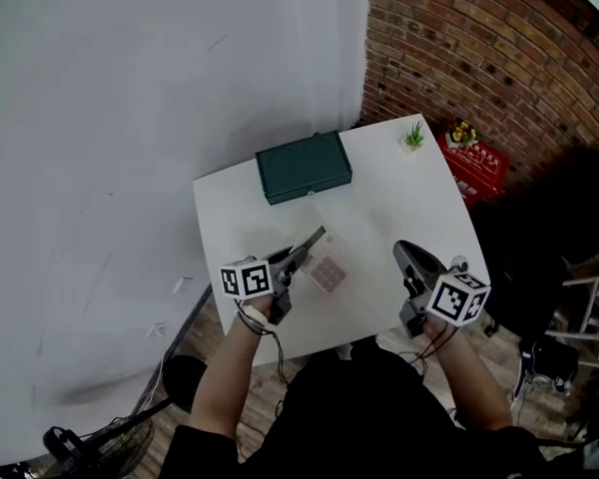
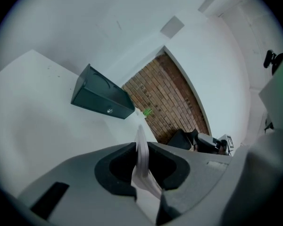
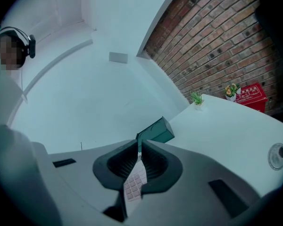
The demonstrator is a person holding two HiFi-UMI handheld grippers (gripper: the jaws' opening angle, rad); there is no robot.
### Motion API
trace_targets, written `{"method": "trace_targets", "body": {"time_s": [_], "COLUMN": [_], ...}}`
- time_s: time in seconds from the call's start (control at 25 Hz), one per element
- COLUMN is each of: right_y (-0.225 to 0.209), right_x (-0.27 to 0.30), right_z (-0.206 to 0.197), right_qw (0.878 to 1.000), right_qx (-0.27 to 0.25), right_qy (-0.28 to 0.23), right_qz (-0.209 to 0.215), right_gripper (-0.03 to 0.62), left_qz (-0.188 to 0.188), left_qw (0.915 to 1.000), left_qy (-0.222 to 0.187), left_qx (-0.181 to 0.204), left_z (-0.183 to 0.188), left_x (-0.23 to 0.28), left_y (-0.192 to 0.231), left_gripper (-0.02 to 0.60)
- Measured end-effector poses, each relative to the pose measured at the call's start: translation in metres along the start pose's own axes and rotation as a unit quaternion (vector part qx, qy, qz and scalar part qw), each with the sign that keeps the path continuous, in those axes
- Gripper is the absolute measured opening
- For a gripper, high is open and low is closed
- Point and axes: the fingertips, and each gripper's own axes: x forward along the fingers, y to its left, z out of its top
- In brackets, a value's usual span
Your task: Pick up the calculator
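Observation:
The calculator (image 1: 327,273), white with pinkish keys, hangs just above the white table (image 1: 399,198). My left gripper (image 1: 315,239) is shut on its left edge. In the left gripper view the calculator (image 2: 146,178) shows edge-on as a thin white plate clamped between the dark pads of the left gripper (image 2: 140,144). My right gripper (image 1: 403,254) hovers to the right of the calculator, apart from it. Its jaws in the right gripper view (image 3: 139,150) stand shut to a slit, and the calculator's keys (image 3: 134,185) show through the gap below the pads.
A dark green box (image 1: 302,166) stands at the table's back edge. A small green plant (image 1: 415,135) sits at the back right corner. Beyond it, a red crate (image 1: 476,160) with flowers stands by the brick wall. A person (image 3: 12,46) shows at the right gripper view's upper left.

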Motion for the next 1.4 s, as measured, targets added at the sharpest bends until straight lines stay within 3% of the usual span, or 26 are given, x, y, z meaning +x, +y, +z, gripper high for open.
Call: {"method": "trace_targets", "body": {"time_s": [0.2, 0.44, 0.84, 1.16, 1.4], "right_y": [-0.001, 0.015, 0.029, 0.048, 0.061], "right_x": [-0.005, -0.008, -0.019, -0.021, -0.025], "right_z": [0.006, 0.021, 0.060, 0.074, 0.089], "right_qw": [1.000, 1.000, 0.997, 0.993, 0.984], "right_qx": [0.009, -0.019, -0.059, -0.093, -0.147], "right_qy": [-0.008, -0.014, -0.057, -0.075, -0.101], "right_qz": [0.001, 0.013, 0.014, 0.015, -0.004], "right_gripper": [0.025, 0.021, 0.008, 0.006, 0.008], "left_qz": [-0.017, -0.044, -0.095, -0.116, -0.106], "left_qw": [0.9996, 0.9973, 0.9870, 0.9792, 0.9789], "left_qy": [-0.024, -0.059, -0.129, -0.166, -0.174], "left_qx": [0.005, -0.001, 0.010, 0.010, 0.015], "left_z": [0.013, 0.032, 0.072, 0.095, 0.102], "left_x": [0.002, 0.000, -0.027, -0.048, -0.057], "left_y": [-0.029, -0.065, -0.121, -0.147, -0.147], "left_gripper": [0.060, 0.060, 0.060, 0.061, 0.061]}}
